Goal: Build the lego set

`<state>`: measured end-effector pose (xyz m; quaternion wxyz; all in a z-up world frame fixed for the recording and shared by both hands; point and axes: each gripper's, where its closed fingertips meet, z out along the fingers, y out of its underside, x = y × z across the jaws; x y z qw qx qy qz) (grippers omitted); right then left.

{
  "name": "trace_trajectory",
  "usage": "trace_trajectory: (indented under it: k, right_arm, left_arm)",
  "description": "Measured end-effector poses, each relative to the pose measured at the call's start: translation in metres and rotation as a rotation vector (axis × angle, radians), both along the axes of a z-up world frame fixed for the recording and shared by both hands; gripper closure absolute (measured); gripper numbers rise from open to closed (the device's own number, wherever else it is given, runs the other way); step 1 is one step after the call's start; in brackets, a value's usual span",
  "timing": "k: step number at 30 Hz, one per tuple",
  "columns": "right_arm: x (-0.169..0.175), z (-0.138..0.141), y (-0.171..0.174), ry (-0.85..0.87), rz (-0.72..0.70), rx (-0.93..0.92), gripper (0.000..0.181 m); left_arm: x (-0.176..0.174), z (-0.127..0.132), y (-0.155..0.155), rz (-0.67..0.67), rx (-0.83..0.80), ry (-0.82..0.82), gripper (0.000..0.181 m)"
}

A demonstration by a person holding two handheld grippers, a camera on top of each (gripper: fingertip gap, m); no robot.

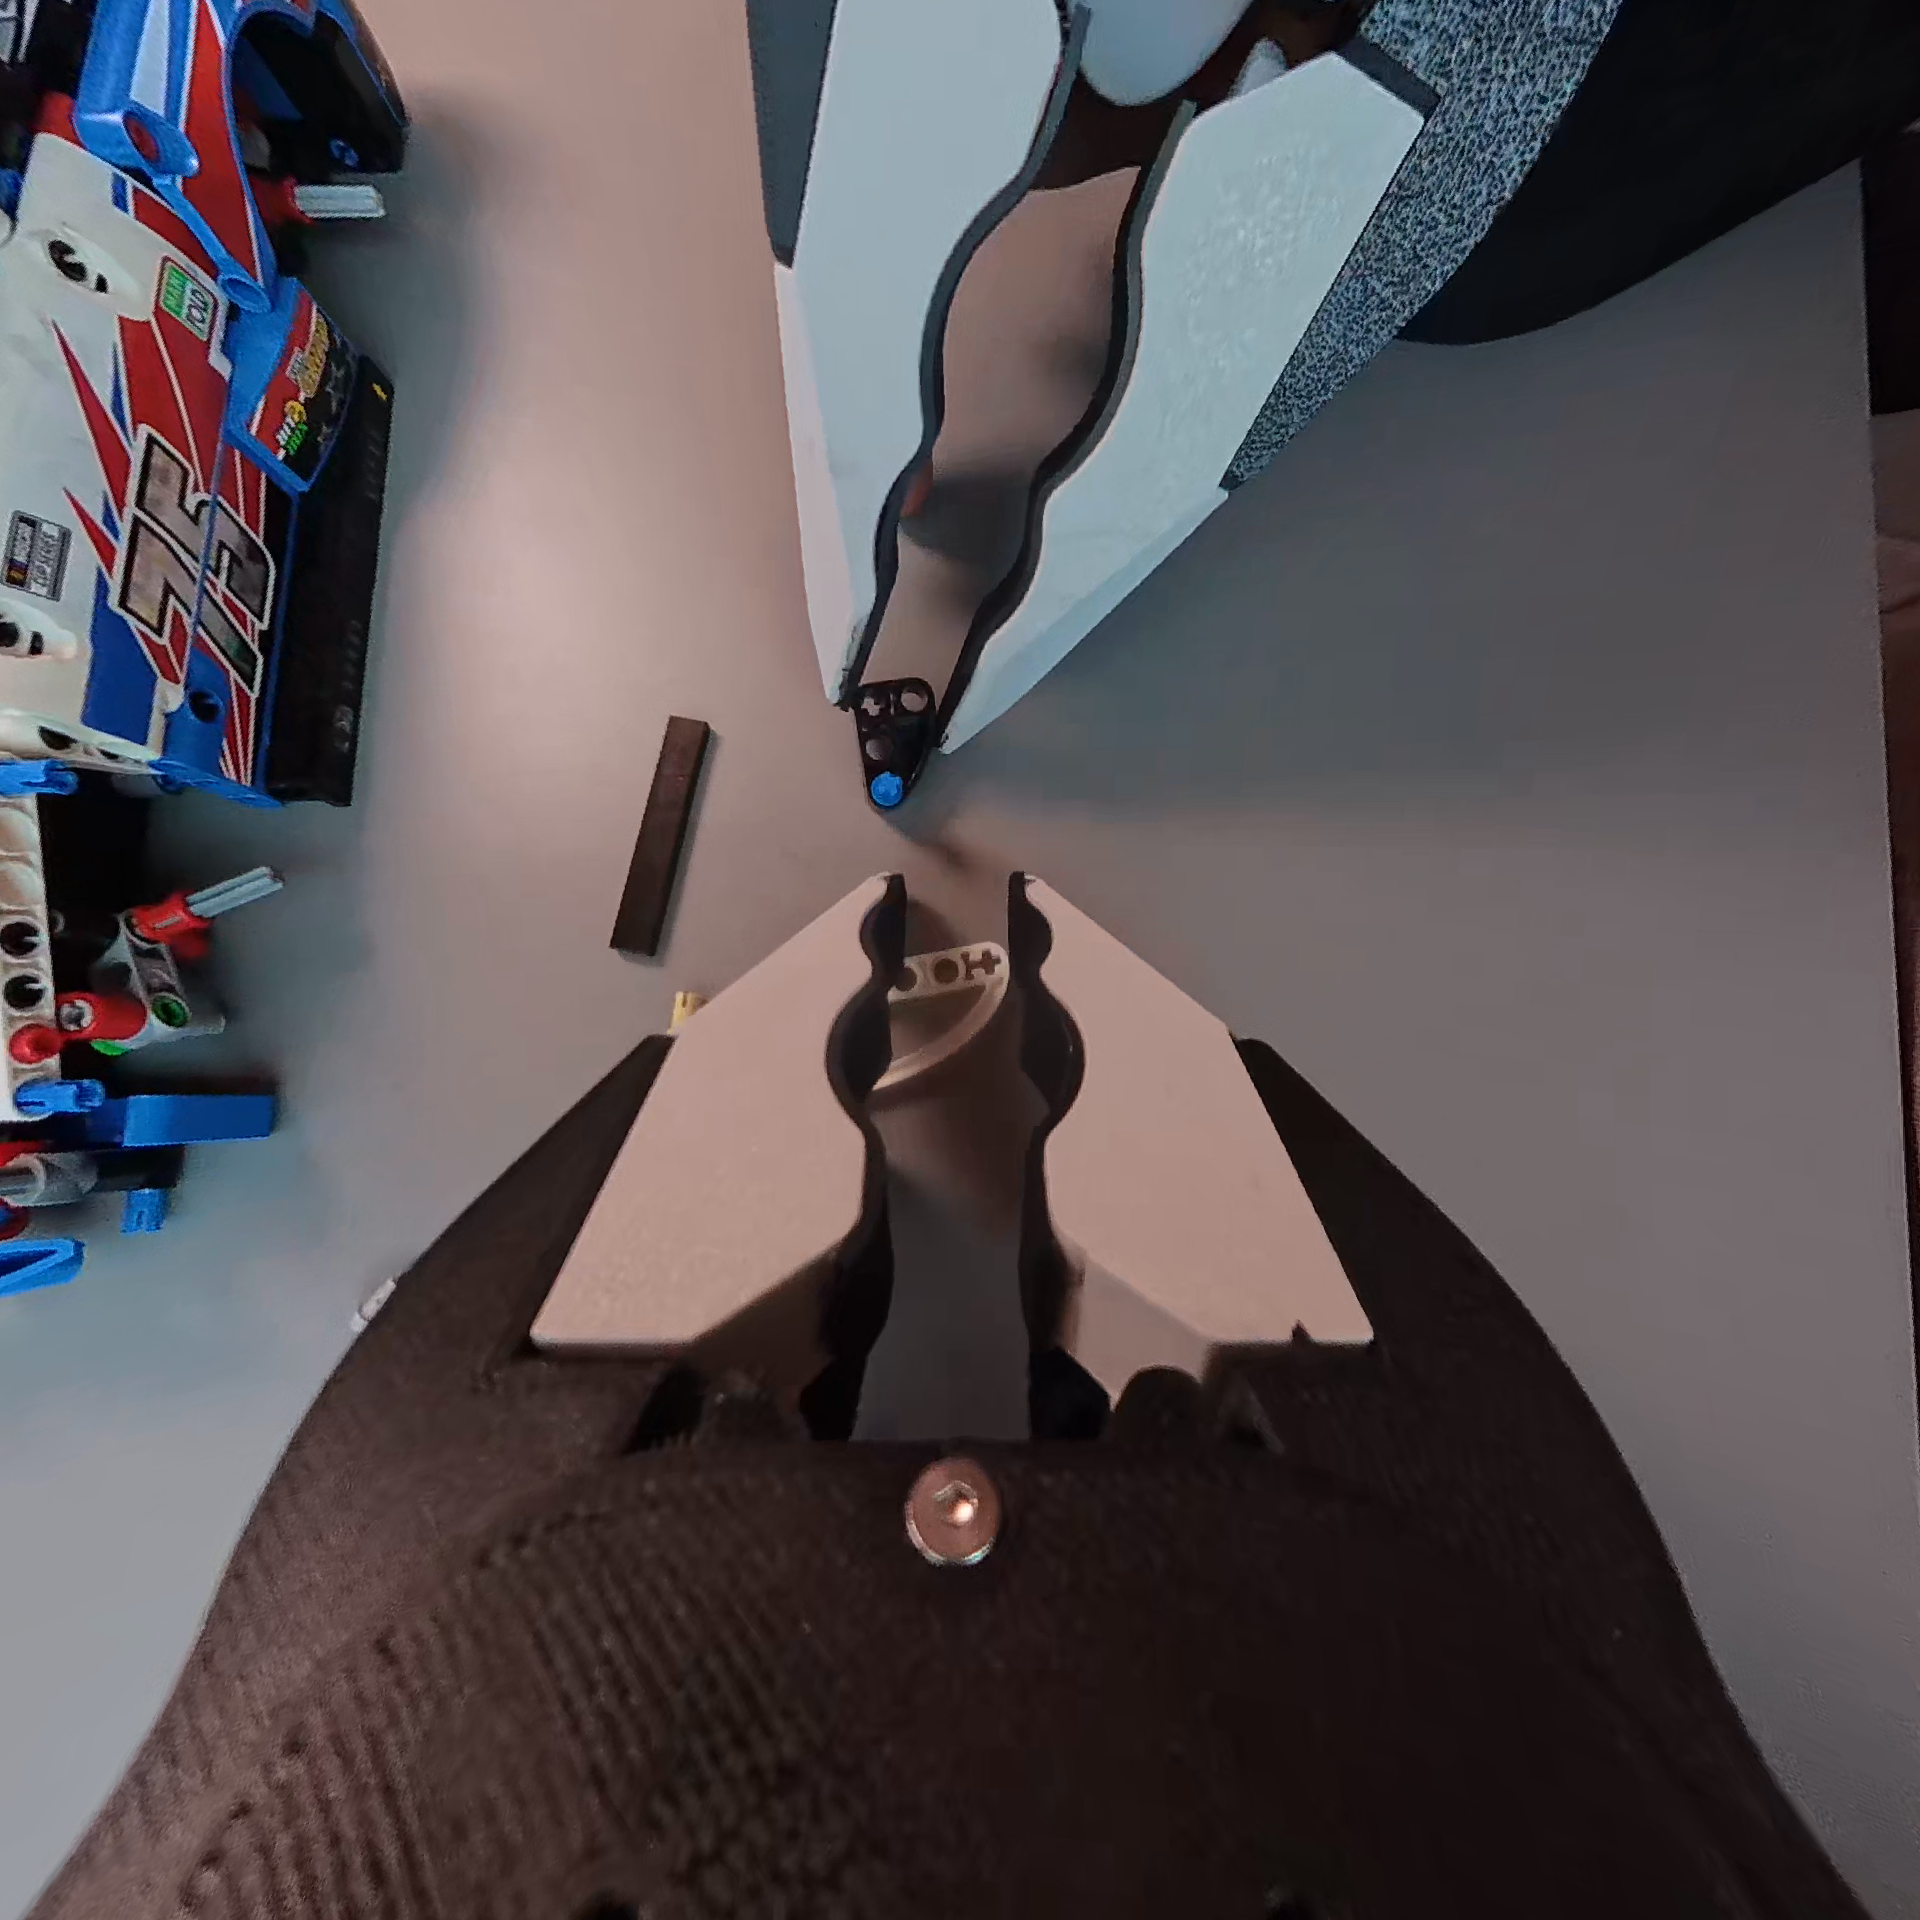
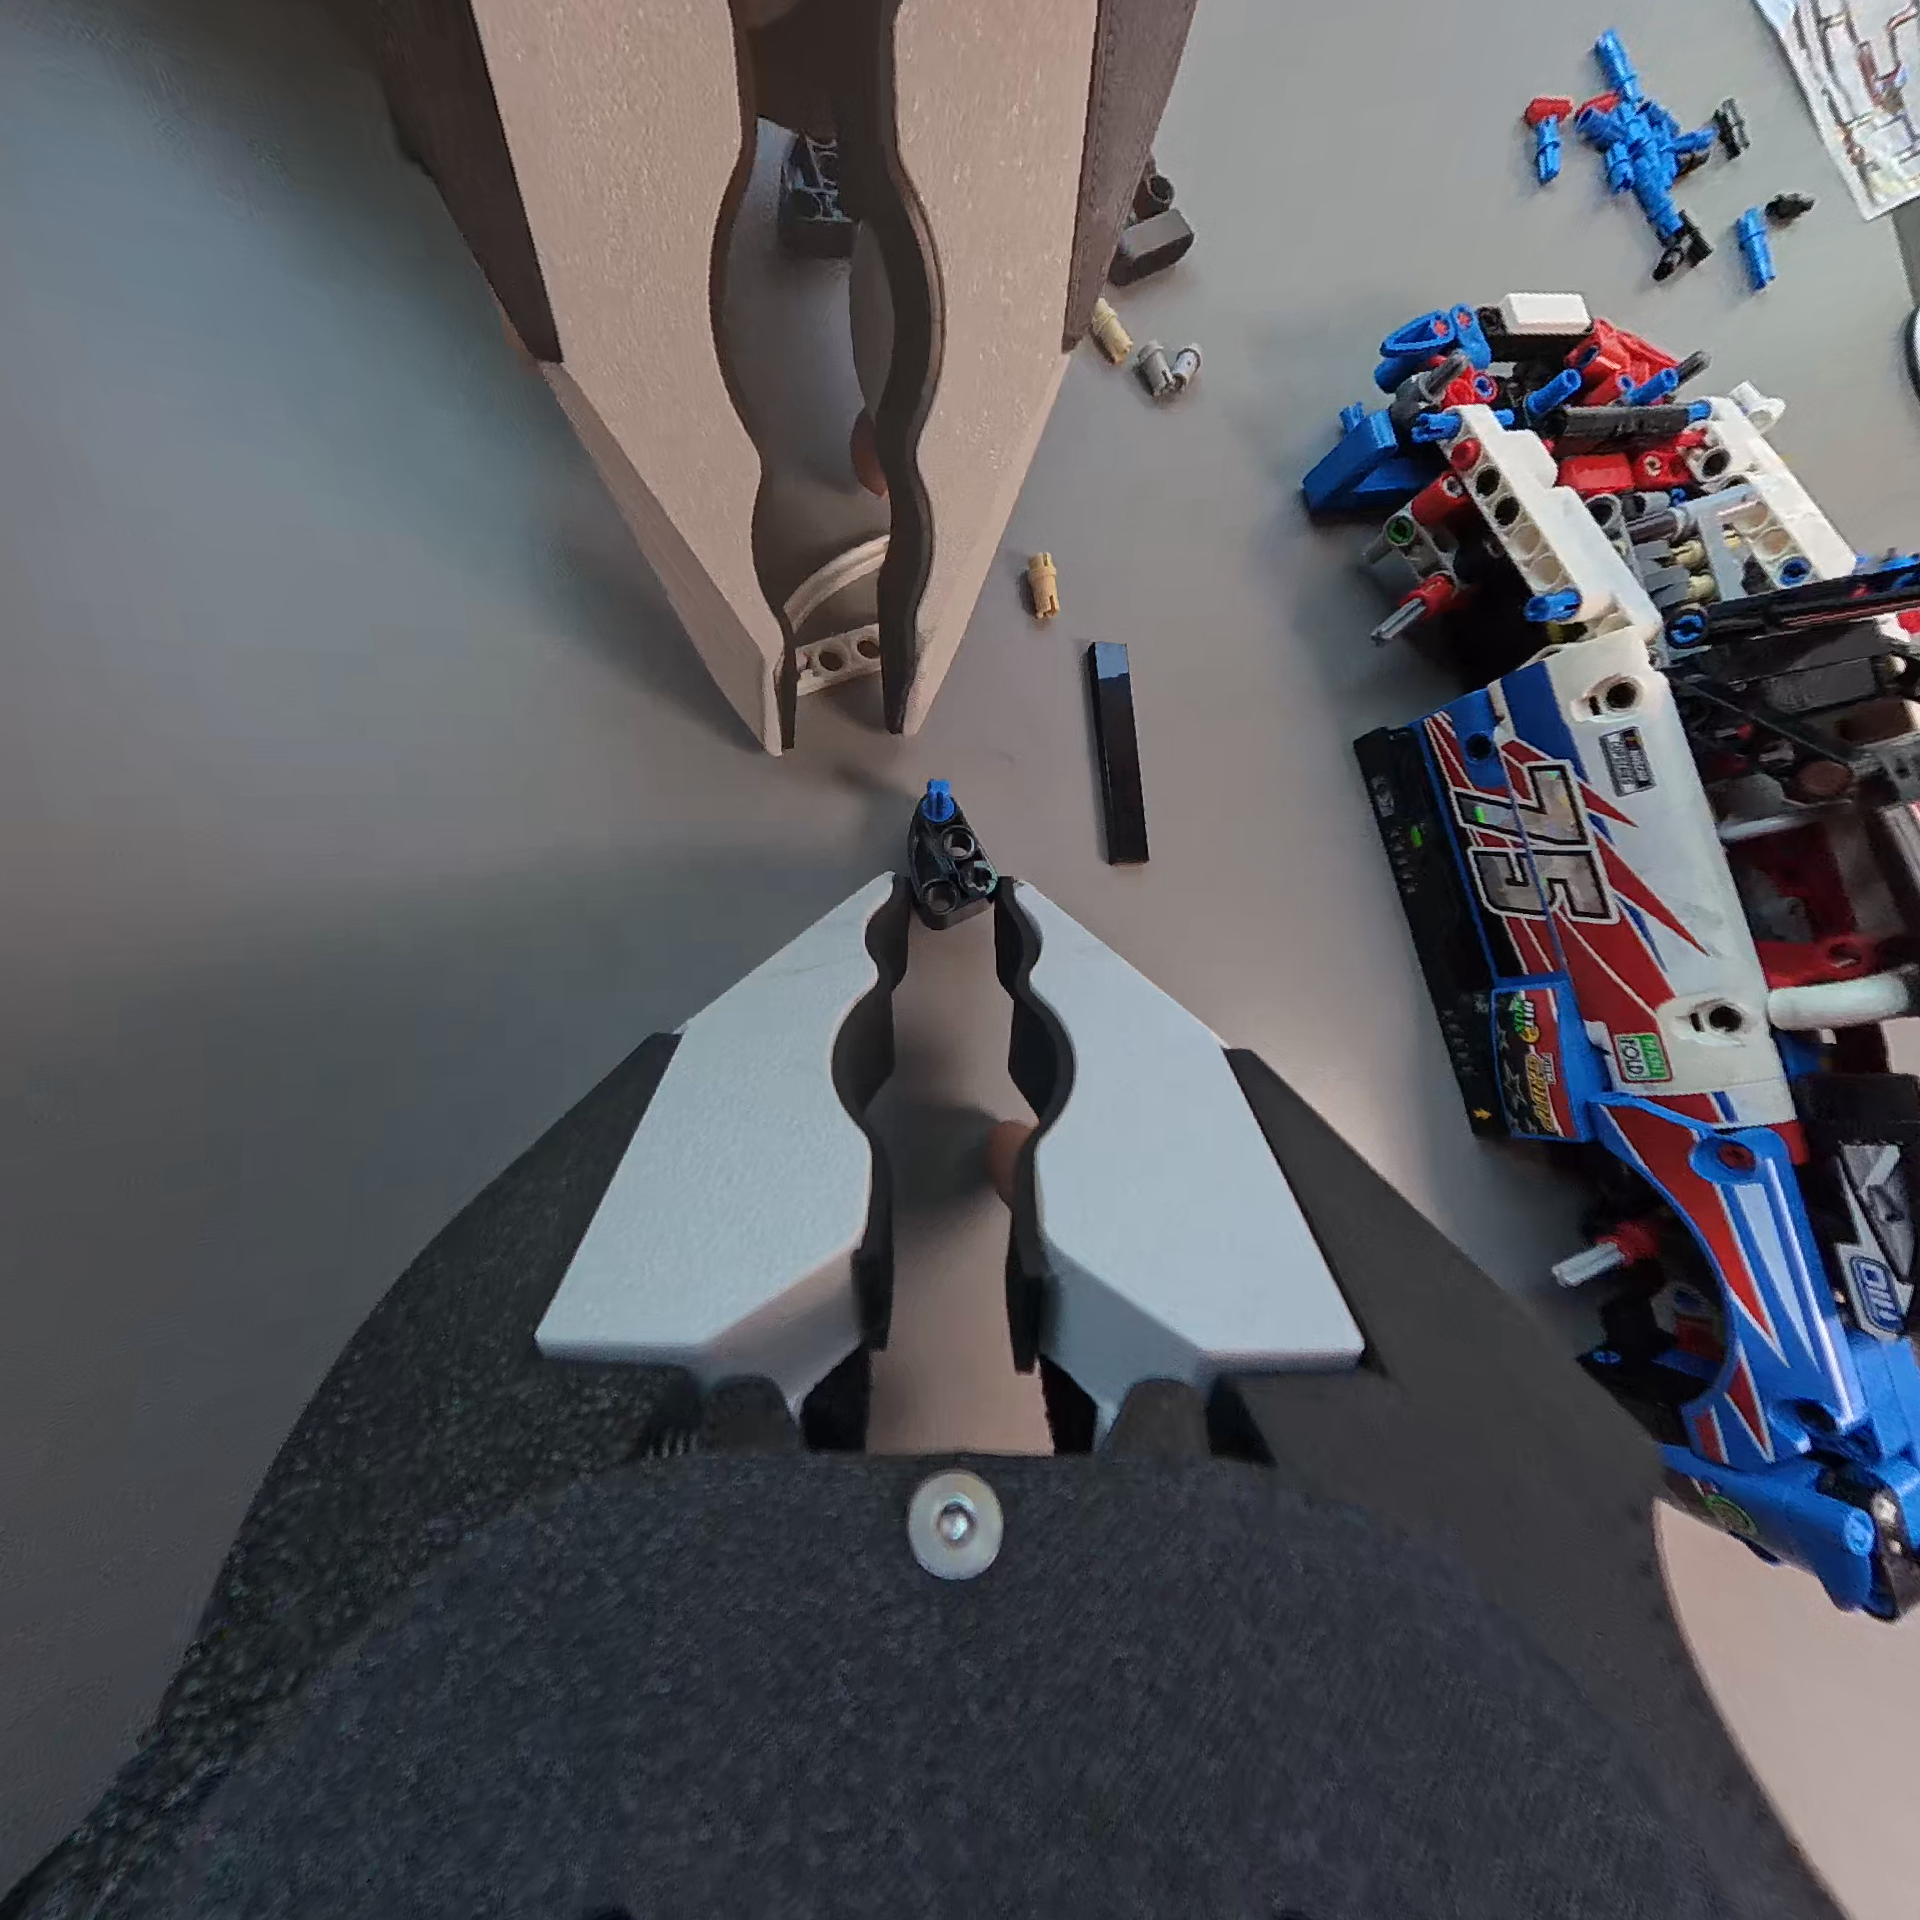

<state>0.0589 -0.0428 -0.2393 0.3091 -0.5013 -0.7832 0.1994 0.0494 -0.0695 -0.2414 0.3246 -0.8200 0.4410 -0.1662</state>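
The black triangular piece [image 2: 949, 864] with its blue pin [image 2: 938, 798] sits pinched in the right hand-held gripper [image 2: 951, 883], pin aimed at the white curved panel [image 1: 940, 1003] clamped in the left hand-held gripper [image 1: 954, 883], apparently for joining.

Counter [image 2: 312, 520]: smooth, matt grey. Right claw [image 2: 951, 888]: matt grey plastic fingers [image 2: 727, 1143], rough grainy black body, shiny metal screw [image 2: 954, 1527]. Black strip [image 2: 1119, 750] just beside the claw tip: glossy plastic. Model car [image 2: 1621, 935] to its right: glossy plastic, stickered.
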Motion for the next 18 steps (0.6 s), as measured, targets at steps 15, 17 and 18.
trace_trajectory:
  k: [15, 17, 18]
  right_arm:
    - [-0.012, 0.001, 0.002, -0.084, 0.014, -0.221, 0.163]
    - [-0.016, 0.012, 0.003, 0.013, 0.005, -0.281, 0.161]
    - [-0.02, 0.02, 0.006, 0.086, -0.004, -0.304, 0.16]
  left_arm:
    - [-0.024, 0.033, 0.016, 0.127, 0.089, -0.236, 0.162]
    - [-0.033, 0.047, 0.027, 0.186, 0.158, -0.311, 0.161]
    - [-0.038, 0.053, 0.031, 0.212, 0.193, -0.336, 0.16]
